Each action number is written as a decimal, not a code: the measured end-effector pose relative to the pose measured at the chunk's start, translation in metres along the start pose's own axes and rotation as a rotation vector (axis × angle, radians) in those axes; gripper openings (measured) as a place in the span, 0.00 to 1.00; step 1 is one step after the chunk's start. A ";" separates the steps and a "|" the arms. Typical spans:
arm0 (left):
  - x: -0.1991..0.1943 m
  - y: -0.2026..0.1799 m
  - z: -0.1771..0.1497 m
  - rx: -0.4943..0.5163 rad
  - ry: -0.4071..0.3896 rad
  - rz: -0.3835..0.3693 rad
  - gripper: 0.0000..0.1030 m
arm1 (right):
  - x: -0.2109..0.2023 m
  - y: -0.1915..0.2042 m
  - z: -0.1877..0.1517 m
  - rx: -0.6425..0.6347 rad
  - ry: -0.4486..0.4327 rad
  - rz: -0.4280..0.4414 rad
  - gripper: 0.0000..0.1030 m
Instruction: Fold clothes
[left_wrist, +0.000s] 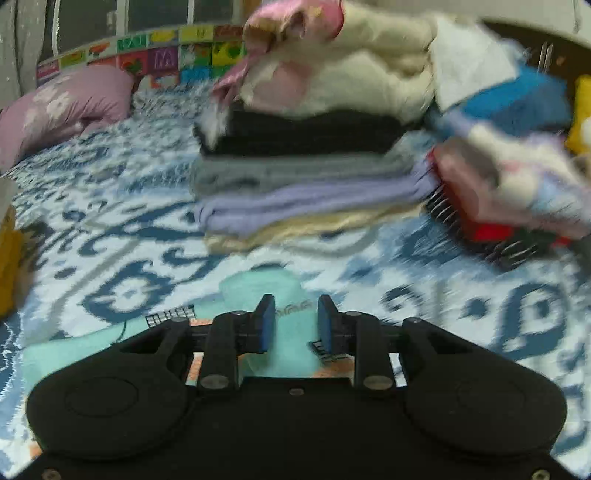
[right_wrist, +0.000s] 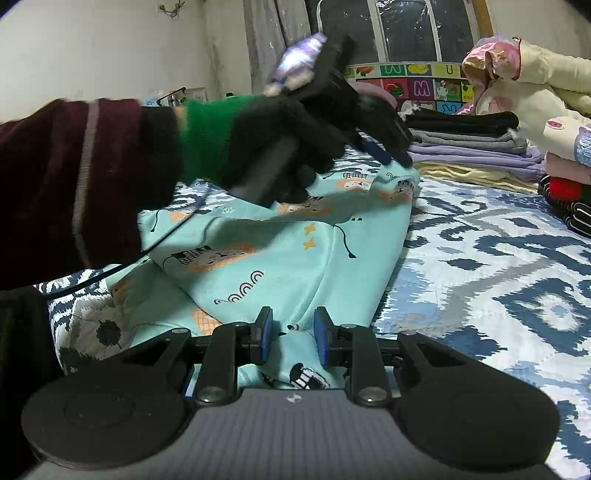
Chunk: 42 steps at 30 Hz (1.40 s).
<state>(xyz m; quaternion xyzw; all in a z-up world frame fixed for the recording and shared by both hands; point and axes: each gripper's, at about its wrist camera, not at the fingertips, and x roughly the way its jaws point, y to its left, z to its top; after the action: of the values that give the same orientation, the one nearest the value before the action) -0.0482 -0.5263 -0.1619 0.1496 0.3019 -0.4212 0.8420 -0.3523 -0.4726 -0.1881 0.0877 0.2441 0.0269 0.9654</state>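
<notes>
I have the mint-green garment (right_wrist: 280, 251) spread on the blue-and-white patterned bedspread (right_wrist: 498, 258); it is a soft, smooth knit printed with orange cartoon animals, yellow stars and small black arches, lying in loose folds. My right gripper (right_wrist: 292, 338) sits low at 6 o'clock in its own view, blue-padded fingers (right_wrist: 266, 334) parted with cloth showing through the gap and nothing pinched. My left gripper (left_wrist: 296, 321) likewise stands partly open over the garment's far corner, its pads (left_wrist: 268, 321) clear of the cloth.

Only the right view shows the person's left hand in a fuzzy black glove (right_wrist: 295, 144) with a green cuff and maroon sleeve, at 10 o'clock, carrying that left gripper toward the garment's top end.

At 12 o'clock in the left view rises the folded stack (left_wrist: 303, 177): black, grey, lavender and cream layers, ribbed and plush, blurred by motion. A cream padded jacket with pink satin lining (left_wrist: 332, 74) rests on top. Behind, an alphabet play mat (right_wrist: 421, 86) shows "W" and "U". A pink pillow (left_wrist: 70, 107) lies at 10 o'clock, seen only from the left.
</notes>
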 end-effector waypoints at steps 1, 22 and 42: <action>0.016 0.007 -0.005 -0.030 0.041 0.025 0.26 | 0.000 0.000 0.000 0.000 0.000 0.001 0.26; -0.021 -0.013 -0.027 0.095 0.026 -0.082 0.27 | 0.000 0.002 0.000 -0.015 0.000 -0.005 0.26; 0.035 0.017 0.007 -0.143 0.081 -0.018 0.28 | 0.001 0.002 -0.001 -0.021 0.005 -0.001 0.26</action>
<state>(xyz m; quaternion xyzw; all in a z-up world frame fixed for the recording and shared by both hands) -0.0160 -0.5411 -0.1786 0.1033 0.3665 -0.3998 0.8338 -0.3518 -0.4702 -0.1892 0.0772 0.2461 0.0293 0.9657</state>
